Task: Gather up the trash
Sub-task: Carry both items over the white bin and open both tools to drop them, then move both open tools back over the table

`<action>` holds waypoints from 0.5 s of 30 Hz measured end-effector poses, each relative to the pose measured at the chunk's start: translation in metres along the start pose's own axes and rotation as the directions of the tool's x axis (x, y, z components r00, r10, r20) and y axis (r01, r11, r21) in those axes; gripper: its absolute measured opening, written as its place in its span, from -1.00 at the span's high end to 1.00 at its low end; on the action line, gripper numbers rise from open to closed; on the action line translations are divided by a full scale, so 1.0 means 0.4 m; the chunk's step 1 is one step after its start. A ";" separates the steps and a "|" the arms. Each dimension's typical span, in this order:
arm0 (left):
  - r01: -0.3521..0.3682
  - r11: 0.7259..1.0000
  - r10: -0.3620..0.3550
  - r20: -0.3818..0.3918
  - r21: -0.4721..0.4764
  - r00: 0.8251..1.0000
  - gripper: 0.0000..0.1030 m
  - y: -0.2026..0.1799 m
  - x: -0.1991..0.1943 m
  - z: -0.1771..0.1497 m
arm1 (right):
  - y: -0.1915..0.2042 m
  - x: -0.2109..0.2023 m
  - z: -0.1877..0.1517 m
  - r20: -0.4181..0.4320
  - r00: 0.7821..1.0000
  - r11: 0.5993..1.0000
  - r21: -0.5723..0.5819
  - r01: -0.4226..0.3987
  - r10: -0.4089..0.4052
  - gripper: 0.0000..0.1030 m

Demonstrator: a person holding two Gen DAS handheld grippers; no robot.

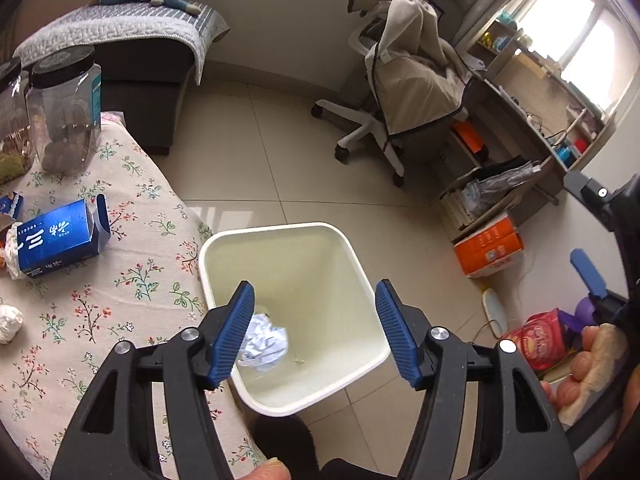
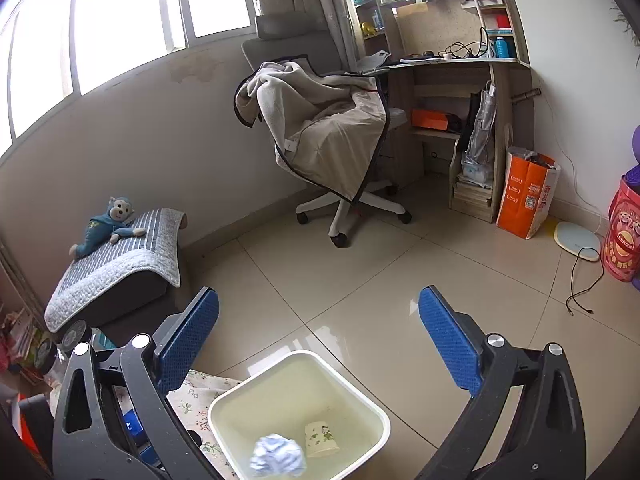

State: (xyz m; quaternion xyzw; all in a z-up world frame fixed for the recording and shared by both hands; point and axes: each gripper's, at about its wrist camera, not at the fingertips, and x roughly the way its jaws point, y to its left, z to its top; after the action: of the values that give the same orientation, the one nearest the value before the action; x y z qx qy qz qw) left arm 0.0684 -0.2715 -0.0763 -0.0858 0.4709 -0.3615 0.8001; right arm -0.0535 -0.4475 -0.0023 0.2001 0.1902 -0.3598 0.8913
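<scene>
Crumpled paper ball lies inside the white bin beside a small paper cup; it looks blurred, perhaps not settled. Left gripper is above the bin with its jaws apart and nothing between them. Right gripper also stands wide apart and empty. On the floral table a blue carton and another paper ball are lying.
</scene>
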 end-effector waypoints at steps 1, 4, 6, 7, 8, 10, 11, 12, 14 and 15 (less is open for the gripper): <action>0.017 1.000 -0.016 0.007 -0.019 1.000 -0.28 0.014 -0.017 0.005 | 0.004 0.000 -0.004 -0.004 1.000 1.000 -0.007 -0.005 0.005 -0.86; 0.043 0.998 -0.041 0.033 -0.056 0.999 -0.43 0.052 -0.075 0.016 | 0.035 -0.006 -0.020 -0.016 1.000 0.999 -0.043 -0.025 0.024 -0.86; 0.043 0.997 -0.039 0.063 -0.067 0.997 -0.51 0.076 -0.116 0.016 | 0.062 -0.014 -0.034 -0.025 0.999 0.996 -0.076 -0.041 0.039 -0.86; 0.043 0.996 -0.038 0.072 -0.072 0.997 -0.52 0.091 -0.137 0.015 | 0.078 -0.016 -0.042 -0.032 0.998 0.994 -0.094 -0.052 0.049 -0.87; 0.040 0.996 -0.034 0.078 -0.077 0.996 -0.53 0.105 -0.156 0.014 | 0.094 -0.017 -0.050 -0.039 0.998 0.992 -0.112 -0.063 0.059 -0.87; 0.022 0.996 -0.014 0.091 -0.085 0.996 -0.55 0.139 -0.192 0.007 | 0.126 -0.020 -0.064 -0.059 0.995 0.986 -0.140 -0.089 0.081 -0.87; 0.007 0.996 0.002 0.100 -0.089 0.995 -0.56 0.157 -0.211 0.002 | 0.141 -0.022 -0.071 -0.070 0.993 0.983 -0.152 -0.104 0.094 -0.87; -0.013 0.995 0.023 0.109 -0.094 0.994 -0.56 0.177 -0.229 -0.003 | 0.160 -0.024 -0.081 -0.084 0.990 0.979 -0.165 -0.122 0.109 -0.87; -0.047 0.993 0.061 0.121 -0.110 0.991 -0.59 0.221 -0.265 -0.015 | 0.200 -0.030 -0.104 -0.113 0.984 0.968 -0.192 -0.159 0.139 -0.87; -0.063 0.991 0.078 0.125 -0.122 0.989 -0.61 0.244 -0.283 -0.017 | 0.218 -0.033 -0.114 -0.127 0.980 0.962 -0.206 -0.178 0.154 -0.87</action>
State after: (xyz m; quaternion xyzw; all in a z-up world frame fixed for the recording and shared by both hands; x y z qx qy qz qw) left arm 0.0779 -0.1247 -0.0484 -0.1392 0.4412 -0.2984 0.8348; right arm -0.0084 -0.3599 -0.0156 0.1367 0.2596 -0.2494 0.9229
